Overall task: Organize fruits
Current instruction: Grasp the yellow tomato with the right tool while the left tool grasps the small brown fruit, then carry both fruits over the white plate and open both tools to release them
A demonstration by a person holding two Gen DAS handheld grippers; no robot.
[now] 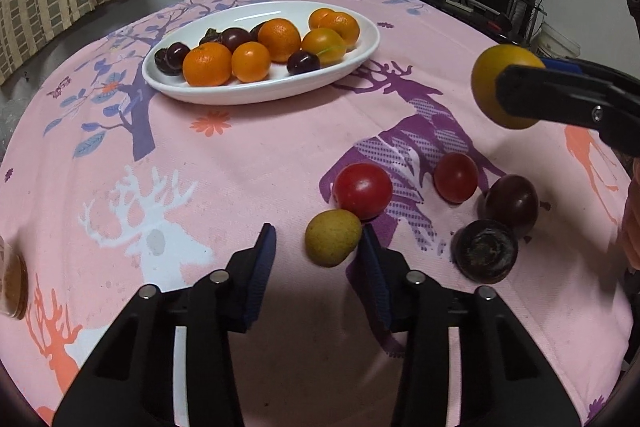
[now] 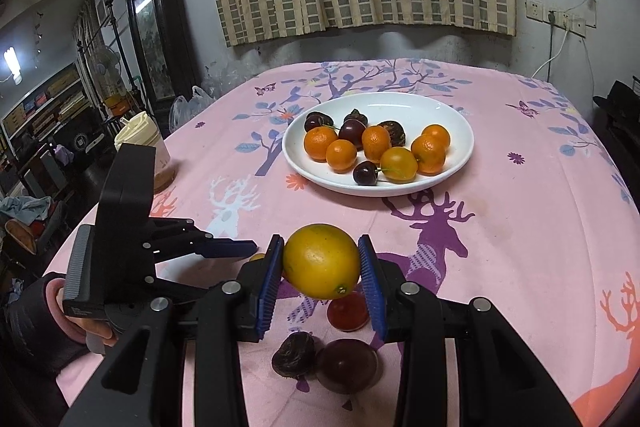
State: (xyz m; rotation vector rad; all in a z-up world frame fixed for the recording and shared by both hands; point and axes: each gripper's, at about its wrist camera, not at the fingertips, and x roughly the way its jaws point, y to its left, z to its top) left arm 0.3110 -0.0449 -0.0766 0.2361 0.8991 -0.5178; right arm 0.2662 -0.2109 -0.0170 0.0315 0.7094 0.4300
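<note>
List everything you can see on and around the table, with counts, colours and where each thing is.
plate: one, white, far centre of table
oranges: five, orange, on plate
dark fruits: several, dark purple-brown, on plate
yellow fruit: one, held above cloth
tomatoes: two, red, near cloth
yellow-green fruit: one, by left fingers
dark fruits on cloth: two, near right
tablecloth: pink, deer print
jar: one, cream lid, left edge
left gripper: open
right gripper: shut on fruit

We see the plate (image 1: pixel 360 61) of fruit in the upper middle of the left wrist frame, on the tablecloth (image 1: pixel 240 167); loose fruits (image 1: pixel 456 177) lie at lower right, a cup (image 2: pixel 154 155) at the table's left edge.
</note>
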